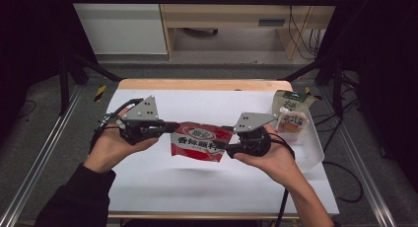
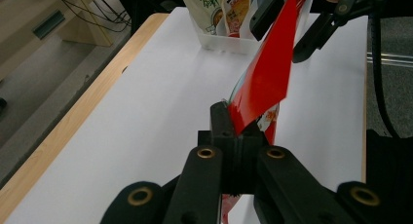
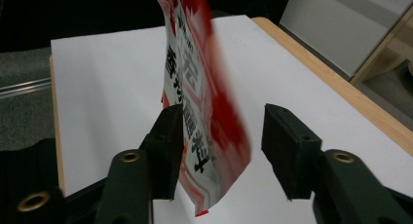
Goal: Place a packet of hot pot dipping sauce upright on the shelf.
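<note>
A red seasoning packet (image 1: 199, 140) with white and black lettering hangs flat above the white table top, between my two grippers. My left gripper (image 1: 172, 127) is shut on its left edge; in the left gripper view the jaws (image 2: 237, 129) pinch the packet's (image 2: 265, 73) near corner. My right gripper (image 1: 225, 146) is at the packet's right edge. In the right gripper view it (image 3: 223, 131) stands open, with the packet (image 3: 195, 87) hanging between the jaws and close against the left one. From the left gripper view, the right gripper (image 2: 297, 27) straddles the packet's far end.
A clear plastic bin (image 1: 315, 148) stands at the table's right edge and holds upright food pouches (image 1: 292, 113); the bin (image 2: 219, 41) also appears in the left gripper view. The table's wooden far edge (image 1: 197, 84) borders the white sheet (image 1: 197, 187).
</note>
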`<state>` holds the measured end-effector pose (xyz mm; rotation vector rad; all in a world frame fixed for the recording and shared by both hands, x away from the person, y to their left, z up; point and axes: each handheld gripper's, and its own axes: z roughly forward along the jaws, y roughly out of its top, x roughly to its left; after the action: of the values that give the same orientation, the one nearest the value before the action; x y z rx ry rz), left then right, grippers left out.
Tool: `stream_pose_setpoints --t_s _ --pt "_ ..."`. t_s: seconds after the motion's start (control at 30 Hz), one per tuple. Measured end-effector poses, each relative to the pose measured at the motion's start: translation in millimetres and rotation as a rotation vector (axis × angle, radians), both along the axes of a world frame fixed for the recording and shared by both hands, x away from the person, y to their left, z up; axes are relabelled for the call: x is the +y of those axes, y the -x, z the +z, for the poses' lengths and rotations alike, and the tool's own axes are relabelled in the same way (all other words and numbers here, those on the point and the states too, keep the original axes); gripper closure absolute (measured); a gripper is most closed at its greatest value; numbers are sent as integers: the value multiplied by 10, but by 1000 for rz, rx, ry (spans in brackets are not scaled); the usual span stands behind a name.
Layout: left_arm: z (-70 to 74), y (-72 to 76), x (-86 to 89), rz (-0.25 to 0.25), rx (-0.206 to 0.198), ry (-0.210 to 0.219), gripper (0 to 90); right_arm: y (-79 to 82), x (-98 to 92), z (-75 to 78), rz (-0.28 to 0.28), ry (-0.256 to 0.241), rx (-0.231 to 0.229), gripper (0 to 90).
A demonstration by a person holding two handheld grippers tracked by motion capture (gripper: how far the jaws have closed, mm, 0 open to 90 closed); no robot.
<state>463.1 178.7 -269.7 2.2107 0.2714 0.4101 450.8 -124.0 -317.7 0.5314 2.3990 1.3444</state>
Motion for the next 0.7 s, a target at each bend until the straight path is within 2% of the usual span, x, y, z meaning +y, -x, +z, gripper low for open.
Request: stream_pose_setpoints --t_s 0.37,0.53,0.7 --pt "-71 -37 9 0 18 10 900 -6 59 49 43 -54 11 754" --pt "-120 -72 38 9 42 42 900 -35 63 31 50 -60 16 874" --pt "-212 -79 63 29 37 63 893 -44 96 41 45 -39 4 894"
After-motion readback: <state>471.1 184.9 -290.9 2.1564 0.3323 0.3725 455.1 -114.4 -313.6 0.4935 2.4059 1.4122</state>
